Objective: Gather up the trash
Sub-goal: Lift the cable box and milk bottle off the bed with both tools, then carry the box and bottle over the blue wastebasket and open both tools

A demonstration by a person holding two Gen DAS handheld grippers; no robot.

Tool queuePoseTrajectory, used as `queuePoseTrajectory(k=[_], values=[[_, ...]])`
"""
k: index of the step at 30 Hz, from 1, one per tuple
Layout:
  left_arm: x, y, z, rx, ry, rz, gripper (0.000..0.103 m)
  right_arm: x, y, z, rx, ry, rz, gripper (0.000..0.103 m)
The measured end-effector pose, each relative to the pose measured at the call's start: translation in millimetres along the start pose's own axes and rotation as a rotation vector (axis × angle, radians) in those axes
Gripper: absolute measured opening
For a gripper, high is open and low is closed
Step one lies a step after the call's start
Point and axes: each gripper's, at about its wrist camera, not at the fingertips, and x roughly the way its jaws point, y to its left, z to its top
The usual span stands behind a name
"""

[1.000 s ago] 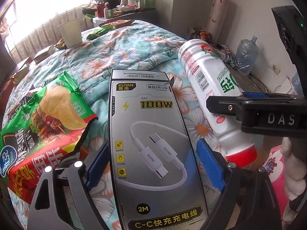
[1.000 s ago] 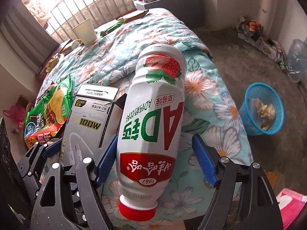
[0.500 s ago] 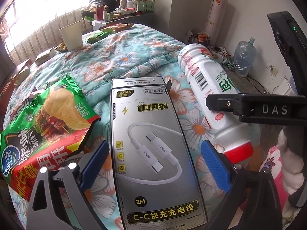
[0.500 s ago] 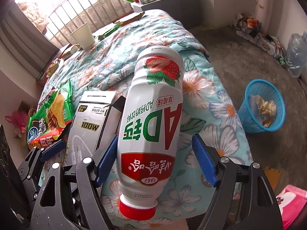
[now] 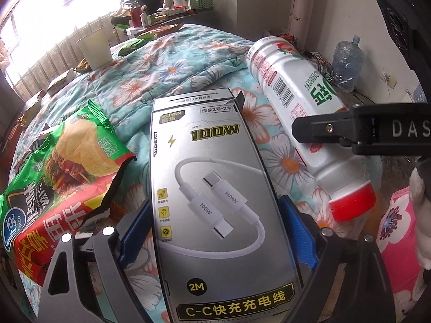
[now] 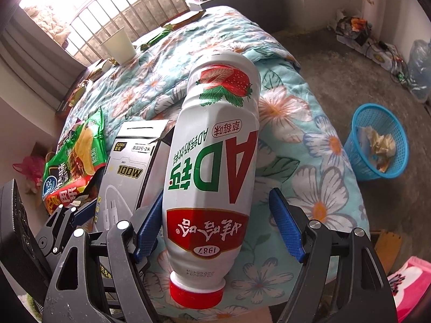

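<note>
One glossy cardboard cable box (image 5: 212, 196), silver-grey and flat with a printed white cable on its face, lay on the quilted floral bedspread (image 5: 167, 64), its long axis running straight away from the left gripper (image 5: 215, 231). That gripper's two ribbed blue pads (image 5: 295, 231) stood spread to either side of the box's near half; the right pad lay against the box edge, while whether the left one touched could not be told. Just right of the box lay one smooth white plastic drink bottle (image 6: 215, 161), cylindrical with faceted shoulders and a strawberry label, its ridged red cap (image 6: 198, 292) pointing back toward the right gripper (image 6: 218, 231) and its base pointing up the bed. The right gripper's two blue pads (image 6: 285, 231) were also spread around the bottle's lower body: the left pad was at the bottle's side, the right one apart from it with bedspread showing between. Left of the box sat a crinkled foil chip bag (image 5: 64, 167), green above and red below, its torn edge beside the box's corner. Farther up the bed one pale paper cup (image 5: 95, 47) stood upright. On the concrete floor to the right, well apart from the bed, one blue plastic mesh basket (image 6: 379, 123) held crumpled paper.
</note>
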Motion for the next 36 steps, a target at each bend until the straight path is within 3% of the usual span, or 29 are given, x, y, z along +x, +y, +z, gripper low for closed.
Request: queuePoseTrajectory(k=[5,19,26,31,36], values=[[-3.5,1.5,-0.7,-0.012,-0.008,-0.024,0.087,-2.4,-1.4,-0.5,0.021,0.006,0.049,0.056],[-37.4,15.4,8.8,-0.101,-0.098,-0.127,0.087,-32.7,-22.5,-1.8,0.095,-0.056,0.13,0.055],[-65.9,15.8,31.4,-0.089,-0.187,-0.184,0.087,-70.3,-58.3,-2.7,0.2,-0.156,0.204,0.055],[-83.9,-1.7,70.2,-0.01,-0.229,-0.311,0.087,-111.7,-112.4,-12.5,0.342,-0.28,0.131,0.055],[-65.6,-47.4,124.1,0.067,-0.123,-0.514,0.087,-128.8,-176.7,-41.8,0.537,-0.35,0.081,0.055]])
